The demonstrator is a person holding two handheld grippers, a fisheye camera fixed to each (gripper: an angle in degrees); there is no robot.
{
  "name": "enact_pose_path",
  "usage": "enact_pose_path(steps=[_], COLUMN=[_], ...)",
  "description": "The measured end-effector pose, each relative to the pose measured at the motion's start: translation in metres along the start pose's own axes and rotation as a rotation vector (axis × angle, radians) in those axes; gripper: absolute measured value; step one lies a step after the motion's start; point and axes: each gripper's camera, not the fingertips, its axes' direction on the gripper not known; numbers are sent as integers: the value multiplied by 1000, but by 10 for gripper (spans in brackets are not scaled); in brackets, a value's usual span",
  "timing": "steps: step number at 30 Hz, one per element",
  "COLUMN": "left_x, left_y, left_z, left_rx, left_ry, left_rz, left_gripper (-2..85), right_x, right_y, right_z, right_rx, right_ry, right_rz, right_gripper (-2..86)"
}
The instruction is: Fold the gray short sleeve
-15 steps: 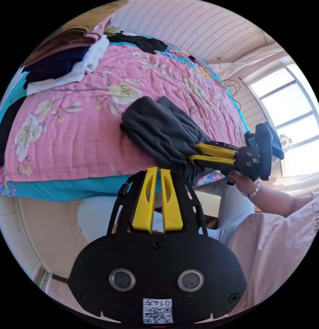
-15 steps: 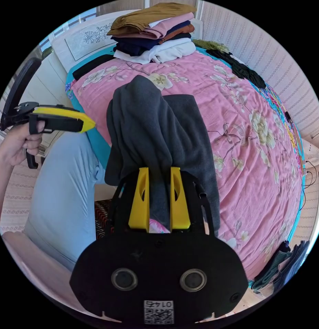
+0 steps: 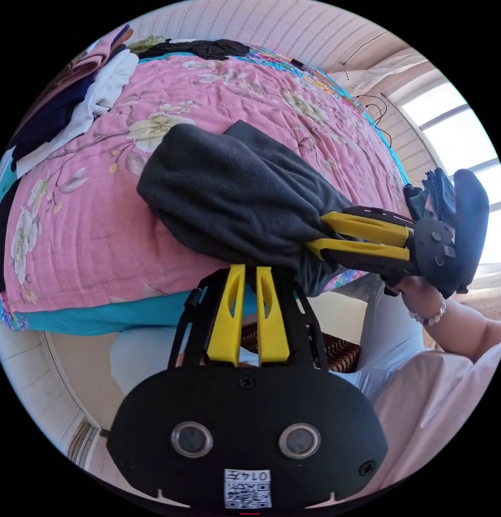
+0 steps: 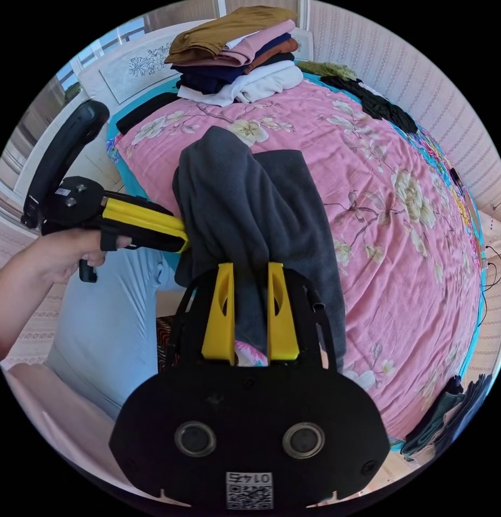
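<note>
In the left gripper view, the left gripper [image 3: 248, 269] hangs at the near edge of a bed [image 3: 126, 318], its two yellow jaws drawn narrow with only a slit between them and nothing clamped in that slit. Their tips sit right at the underside of the gray short sleeve [image 3: 234, 199], a bunched dark gray garment lying on the pink flowered quilt [image 3: 89, 237] near the bed's edge. To the right, the right gripper [image 3: 315, 234] is clamped on the garment's near end, cloth gathered between its jaws, with the person's hand [image 3: 417, 288] on the grip. A stack of folded clothes [image 3: 72, 107] lies at the far left of the bed, and dark clothes [image 3: 196, 49] lie along the far side by the wall.

In the right gripper view, the right gripper [image 4: 249, 272] holds the gray short sleeve [image 4: 245, 199] between its two yellow jaws, the cloth running up from them in a thick fold onto the pink flowered quilt [image 4: 401, 161]. From the left, the left gripper [image 4: 180, 237] reaches in, held by a hand [image 4: 62, 253]; its jaw tips touch the garment's left edge, and whether any cloth lies between them cannot be told here. The stack of folded clothes [image 4: 239, 48] stands at the far end of the bed near the headboard [image 4: 126, 67]. The person's leg in light blue trousers [image 4: 99, 328] shows beside the bed at left.
</note>
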Motion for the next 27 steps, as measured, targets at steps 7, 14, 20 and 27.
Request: enact_pose_path(steps=[7,14,20,27], left_x=[1,-17,-8,0], left_y=[23,40,43,44], left_z=[-49,-58,-60,-76], left_rx=[101,111,130,154], left_ry=[77,136,123,120], left_rz=[25,-14,-24,6], left_gripper=[10,-5,-7,-8], right_x=[33,115,44,-13], right_y=[21,69,51,29], right_z=[-50,-116,-108,-102], right_rx=[117,240,107,-11], right_ry=[-125,-153,-138,-138], right_rz=[112,333,36,-163], right_gripper=[4,4,62,35])
